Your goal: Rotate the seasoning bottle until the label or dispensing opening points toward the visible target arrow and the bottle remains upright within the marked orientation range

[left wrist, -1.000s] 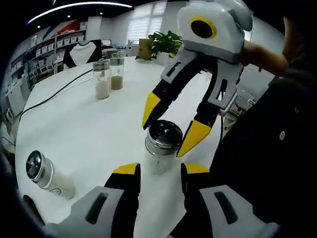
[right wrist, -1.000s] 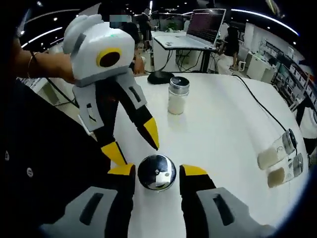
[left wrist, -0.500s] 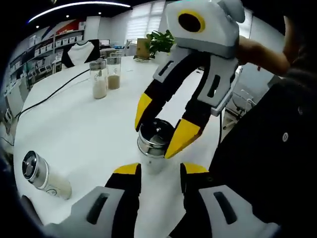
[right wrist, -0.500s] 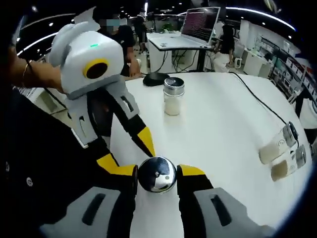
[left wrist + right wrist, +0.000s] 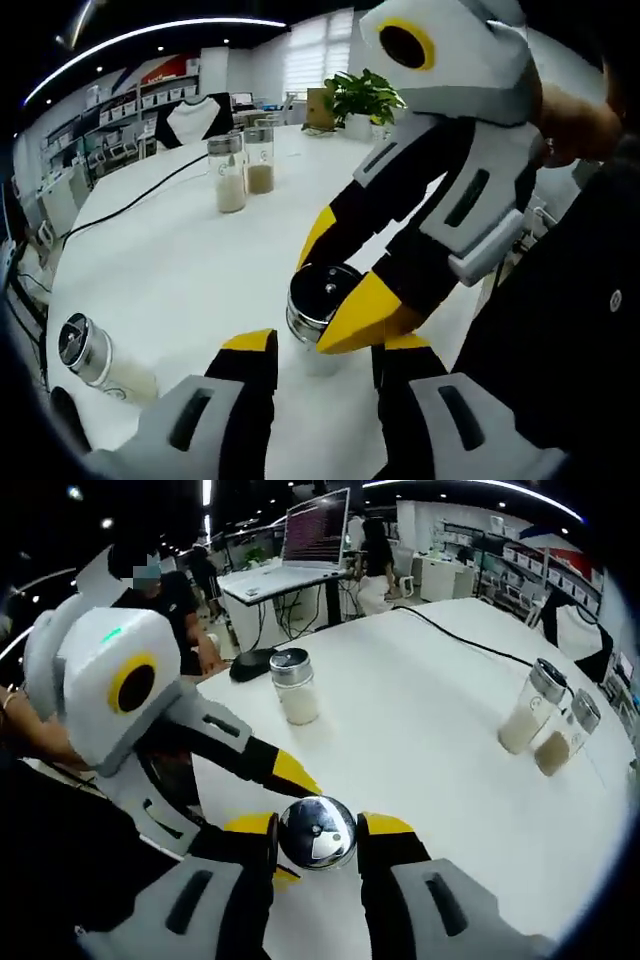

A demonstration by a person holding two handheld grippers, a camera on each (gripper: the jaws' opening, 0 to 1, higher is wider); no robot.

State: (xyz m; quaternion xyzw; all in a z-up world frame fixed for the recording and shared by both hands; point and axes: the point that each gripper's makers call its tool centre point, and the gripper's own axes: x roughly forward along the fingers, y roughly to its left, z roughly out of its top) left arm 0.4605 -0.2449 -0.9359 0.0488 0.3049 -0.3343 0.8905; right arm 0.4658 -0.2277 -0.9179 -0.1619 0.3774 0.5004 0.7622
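The seasoning bottle (image 5: 316, 296), a glass shaker with a shiny metal cap, stands upright on the white table (image 5: 170, 270). My right gripper (image 5: 332, 300) comes down from the upper right and is shut on the cap. In the right gripper view the cap (image 5: 317, 832) sits pinched between my own yellow fingertips (image 5: 385, 826). My left gripper (image 5: 325, 345) is open, its yellow tips standing either side of the bottle's lower body. From the left of the right gripper view it (image 5: 288, 818) reaches in under the cap. White seasoning fills the body, which is mostly hidden.
A second shaker (image 5: 95, 355) lies on its side at the near left; from the other side it (image 5: 295, 685) looks upright. Two glass jars (image 5: 243, 170) (image 5: 540, 720) stand further off beside a black cable (image 5: 130, 195). A plant (image 5: 365, 95), mouse (image 5: 255, 662) and laptop (image 5: 315, 530) are beyond.
My right gripper came down over the cap, shut on it and has since rolled with it. The left gripper's jaws have kept the same gap around the bottle.
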